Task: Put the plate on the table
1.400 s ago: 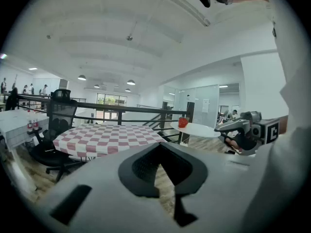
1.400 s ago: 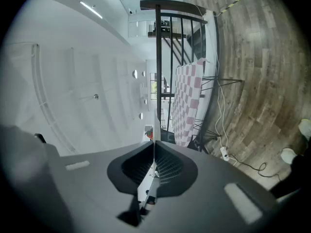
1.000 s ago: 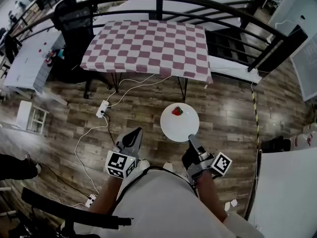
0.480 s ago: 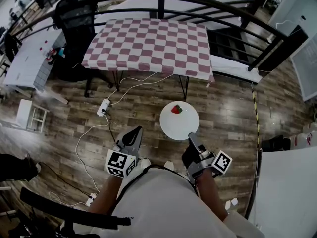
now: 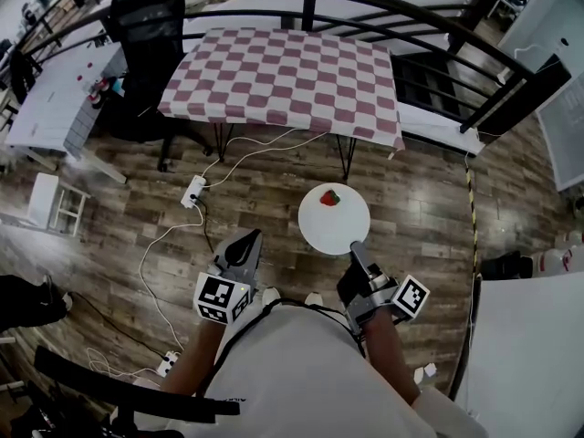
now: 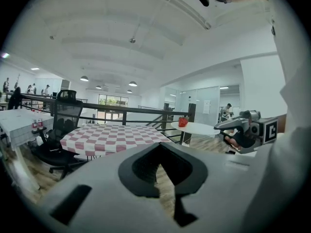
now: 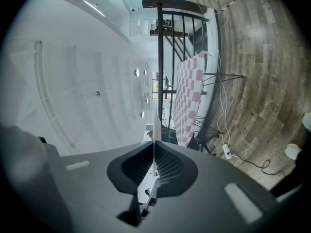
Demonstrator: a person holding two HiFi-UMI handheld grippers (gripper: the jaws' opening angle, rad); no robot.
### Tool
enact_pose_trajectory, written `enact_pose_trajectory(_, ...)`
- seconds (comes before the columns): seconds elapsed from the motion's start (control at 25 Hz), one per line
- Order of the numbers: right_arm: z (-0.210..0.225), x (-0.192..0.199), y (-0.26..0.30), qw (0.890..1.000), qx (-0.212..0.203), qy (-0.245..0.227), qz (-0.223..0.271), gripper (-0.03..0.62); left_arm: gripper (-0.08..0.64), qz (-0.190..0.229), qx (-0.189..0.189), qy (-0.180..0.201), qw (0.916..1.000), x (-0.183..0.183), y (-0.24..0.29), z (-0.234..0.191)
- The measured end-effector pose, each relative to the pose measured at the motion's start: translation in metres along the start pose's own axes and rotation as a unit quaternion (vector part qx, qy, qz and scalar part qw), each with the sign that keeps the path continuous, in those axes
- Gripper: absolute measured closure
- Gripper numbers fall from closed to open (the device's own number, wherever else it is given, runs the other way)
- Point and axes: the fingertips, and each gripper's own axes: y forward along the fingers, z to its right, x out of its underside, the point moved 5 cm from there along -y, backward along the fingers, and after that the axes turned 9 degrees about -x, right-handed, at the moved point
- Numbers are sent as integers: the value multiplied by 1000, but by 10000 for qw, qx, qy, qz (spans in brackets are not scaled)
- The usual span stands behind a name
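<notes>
The right gripper [image 5: 355,245] pinches the rim of a round white plate [image 5: 334,224] bearing a small red item [image 5: 329,197]; the left gripper [image 5: 246,239] is closed and empty.

Place: open-plan office or lab floor
Boundary: curved black railing [image 5: 308,12]; glass partitions [image 6: 209,106] at the far side
Furniture: black office chair [image 5: 146,26]; long white desks [image 5: 55,99]
Floor: wood planks [image 5: 429,208]; white power strip [image 5: 192,192] with trailing cables
Overhead: high white ceiling; round lamps [image 6: 132,83]

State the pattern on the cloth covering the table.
Red-and-white checks on the tablecloth; it shows best in the head view.
</notes>
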Motion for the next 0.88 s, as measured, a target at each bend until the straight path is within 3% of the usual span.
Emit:
enact_pose_trajectory(0.48, 6, 60, 33, 9998, -88, 27, -155, 573, 555, 50, -229, -10, 9997, 13, -44, -60)
enact_pose_trajectory(0.88, 4, 73, 41, 9998, -108, -63, -141, 574, 555, 86, -257, -85, 9996, 18, -58, -76)
